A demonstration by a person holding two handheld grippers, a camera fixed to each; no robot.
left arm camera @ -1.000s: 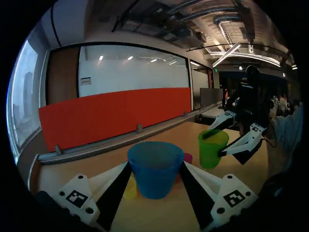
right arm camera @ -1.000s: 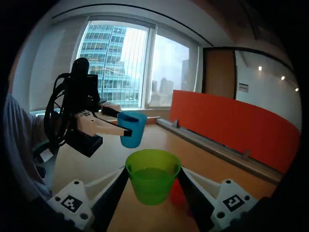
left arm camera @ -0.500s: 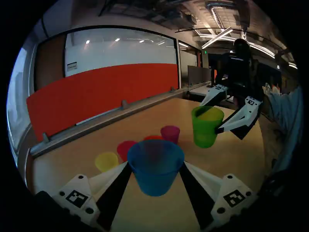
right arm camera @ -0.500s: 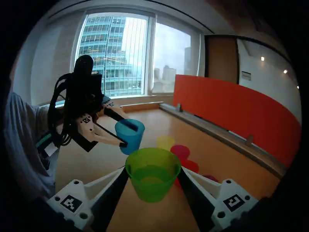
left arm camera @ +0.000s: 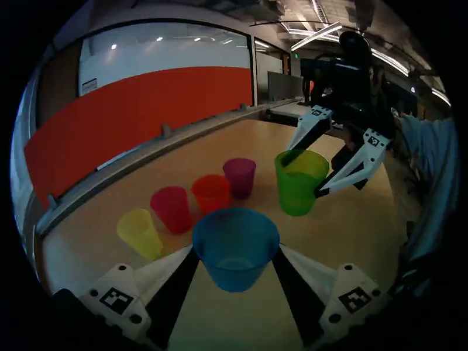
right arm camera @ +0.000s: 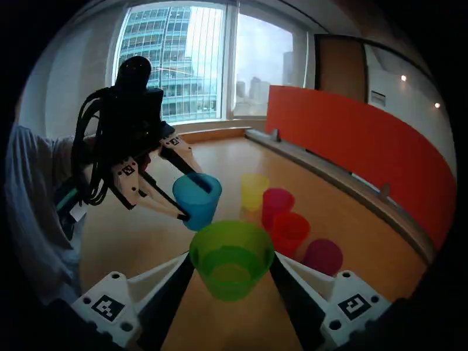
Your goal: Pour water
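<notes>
My left gripper (left arm camera: pixel 236 263) is shut on a blue cup (left arm camera: pixel 236 248) held upright above the wooden table (left arm camera: pixel 345 228); a little water shows at its bottom. My right gripper (right arm camera: pixel 231 275) is shut on a green cup (right arm camera: pixel 231 266) with water in it, also upright. In the left gripper view the green cup (left arm camera: pixel 300 181) hangs to the right and beyond, between the right gripper's fingers (left arm camera: pixel 351 169). In the right gripper view the blue cup (right arm camera: pixel 197 200) hangs to the left, gripped by the left gripper (right arm camera: pixel 190 196).
A row of cups stands on the table: yellow (left arm camera: pixel 139 233), red (left arm camera: pixel 171 208), orange (left arm camera: pixel 211 193) and purple (left arm camera: pixel 240 176). An orange partition (left arm camera: pixel 134 111) runs along the table's far edge. A person's sleeve (right arm camera: pixel 29 222) is at the left.
Both grippers have tilted downward with their cups, bringing the row of coloured cups on the table into full view. The two held cups remain apart and upright.
</notes>
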